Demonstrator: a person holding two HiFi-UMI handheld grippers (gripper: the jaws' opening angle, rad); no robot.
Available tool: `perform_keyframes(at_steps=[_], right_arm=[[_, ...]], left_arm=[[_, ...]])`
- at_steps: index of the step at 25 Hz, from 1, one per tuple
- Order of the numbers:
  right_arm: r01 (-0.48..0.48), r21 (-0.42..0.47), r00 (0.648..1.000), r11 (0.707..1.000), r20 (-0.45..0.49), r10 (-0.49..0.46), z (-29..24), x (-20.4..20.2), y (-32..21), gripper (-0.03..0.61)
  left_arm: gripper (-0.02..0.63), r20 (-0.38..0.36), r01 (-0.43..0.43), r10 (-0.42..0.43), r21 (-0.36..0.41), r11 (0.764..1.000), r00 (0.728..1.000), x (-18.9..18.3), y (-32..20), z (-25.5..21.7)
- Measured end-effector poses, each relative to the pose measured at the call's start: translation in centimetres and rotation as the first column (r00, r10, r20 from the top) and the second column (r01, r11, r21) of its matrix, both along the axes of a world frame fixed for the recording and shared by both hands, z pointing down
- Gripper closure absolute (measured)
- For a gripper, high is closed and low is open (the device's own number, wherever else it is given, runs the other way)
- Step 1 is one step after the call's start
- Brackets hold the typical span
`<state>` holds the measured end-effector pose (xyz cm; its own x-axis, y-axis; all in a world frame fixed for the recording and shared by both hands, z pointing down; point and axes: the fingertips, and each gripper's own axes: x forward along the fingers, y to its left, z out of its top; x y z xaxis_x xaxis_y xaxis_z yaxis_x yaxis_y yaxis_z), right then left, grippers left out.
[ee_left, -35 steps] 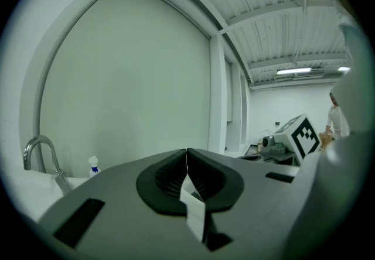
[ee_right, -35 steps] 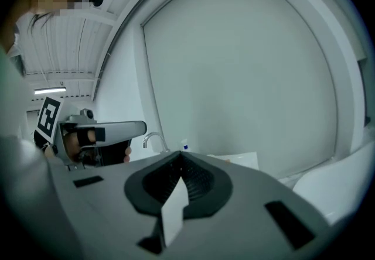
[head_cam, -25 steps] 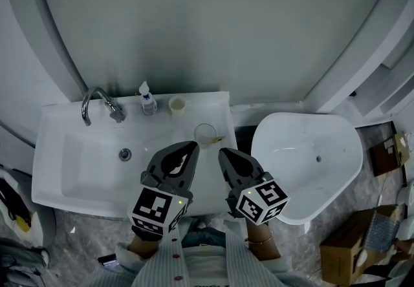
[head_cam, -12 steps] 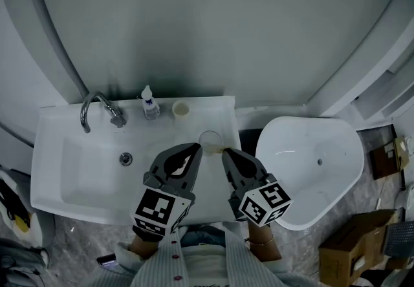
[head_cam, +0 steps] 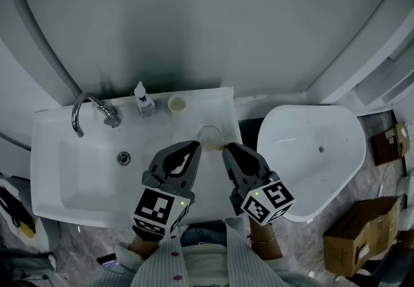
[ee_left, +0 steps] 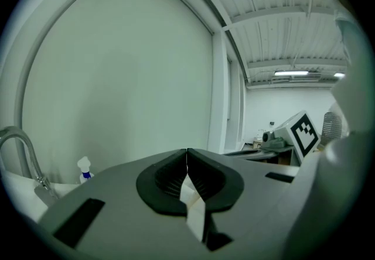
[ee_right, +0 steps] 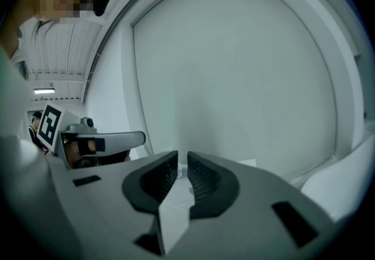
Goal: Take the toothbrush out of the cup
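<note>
A clear glass cup [head_cam: 208, 134] stands on the white sink counter [head_cam: 220, 101], right of the basin. A yellowish toothbrush end [head_cam: 219, 147] shows at the cup's near right rim. My left gripper [head_cam: 193, 145] hovers just short of the cup on its left; in the left gripper view [ee_left: 187, 152] the jaws meet, empty. My right gripper [head_cam: 227, 148] sits by the toothbrush end. In the right gripper view [ee_right: 182, 168] its jaws are opening, with a narrow gap and nothing pressed between the pads.
A chrome faucet [head_cam: 87, 111], a small spray bottle [head_cam: 143, 103] and a small cream cup [head_cam: 176, 104] line the back of the sink. A white tub [head_cam: 310, 150] stands to the right, with cardboard boxes [head_cam: 352, 240] on the floor.
Both grippers have crept slightly closer to the glass cup. The camera view has shifted a little.
</note>
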<state>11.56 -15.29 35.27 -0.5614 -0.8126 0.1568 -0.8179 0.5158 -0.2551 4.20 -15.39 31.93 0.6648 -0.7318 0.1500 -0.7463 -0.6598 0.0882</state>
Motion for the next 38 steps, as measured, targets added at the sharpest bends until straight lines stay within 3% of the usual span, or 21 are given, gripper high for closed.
perform_keyframes(at_steps=[5, 17, 27, 38], right_arm=[[-0.014, -0.014, 1.000, 1.000, 0.007, 0.014, 0.8, 0.2, -0.5, 0.493], [-0.018, -0.055, 1.000, 0.998, 0.020, 0.019, 2.8, 0.4, -1.8, 0.307], [-0.046, -0.036, 0.999, 0.998, -0.010, 0.046, 3.6, 1.2, -2.4, 0.259], [-0.008, -0.104, 1.000, 0.995, -0.020, 0.006, 6.7, 0.3, -2.3, 0.232]], left_arm=[[0.596, 0.006, -0.011, 0.011, -0.011, 1.000, 1.000, -0.2, -0.6, 0.8], [0.595, 0.008, -0.014, 0.014, -0.058, 0.998, 1.000, -1.0, -2.8, 2.6], [0.595, 0.022, -0.007, 0.009, -0.086, 0.996, 1.000, -1.4, -3.7, 4.2], [0.595, 0.018, -0.013, 0.015, -0.112, 0.994, 1.000, -1.1, -4.4, 5.4]])
